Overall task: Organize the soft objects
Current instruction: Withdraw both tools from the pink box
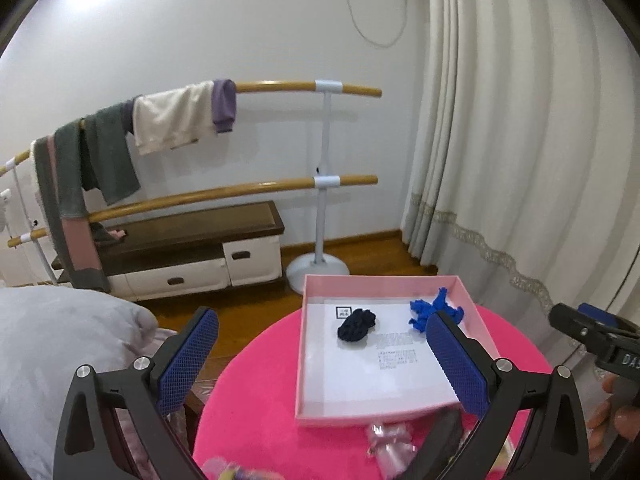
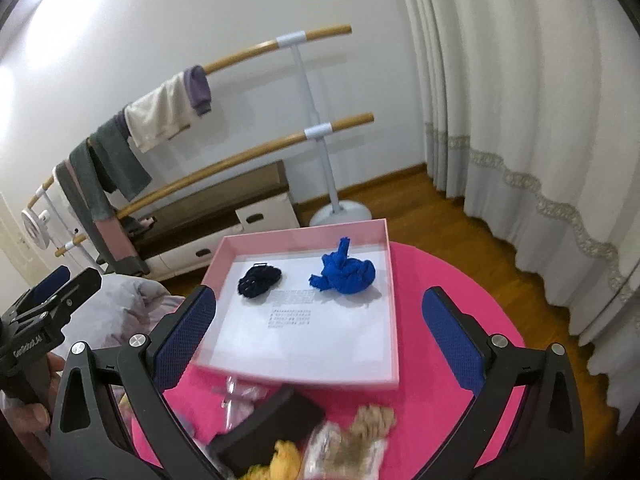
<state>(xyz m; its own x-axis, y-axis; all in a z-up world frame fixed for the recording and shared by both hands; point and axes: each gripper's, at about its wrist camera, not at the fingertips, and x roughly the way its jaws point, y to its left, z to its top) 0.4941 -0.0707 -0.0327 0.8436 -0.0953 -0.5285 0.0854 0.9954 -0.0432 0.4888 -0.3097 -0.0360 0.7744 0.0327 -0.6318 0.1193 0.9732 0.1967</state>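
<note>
Pink shallow box (image 2: pixel 394 312) sits on a round counter (image 2: pixel 448 280) covered in bright pink cloth. White printed sheet lines the box floor. Two soft items lie inside on that sheet, well apart: a dark navy bundle (image 2: pixel 260 281) toward the far left, and a bright blue bundle (image 2: pixel 346 274) toward the far right, with one end sticking upward.

Left gripper (image 1: pixel 320 354): jaws spread wide, nothing between the pads, hanging above the near edge of the box. Right gripper (image 2: pixel 320 344): jaws likewise spread wide and empty, above the near part of the box. Each gripper shows at the edge of the other's view, with part of a hand on its handle.

On the counter in front of the box, nearer the cameras: a black block (image 2: pixel 272 420), crinkled clear wrappers (image 2: pixel 240 396), a tan fuzzy item (image 2: pixel 374 420) and a yellow one (image 2: pixel 280 460); all blurred.

Beyond the counter: a rail stand (image 1: pixel 326 184) with wooden bars and draped cloths, a low cabinet (image 1: pixel 192 248), pale curtains (image 1: pixel 520 140), wooden floor.
</note>
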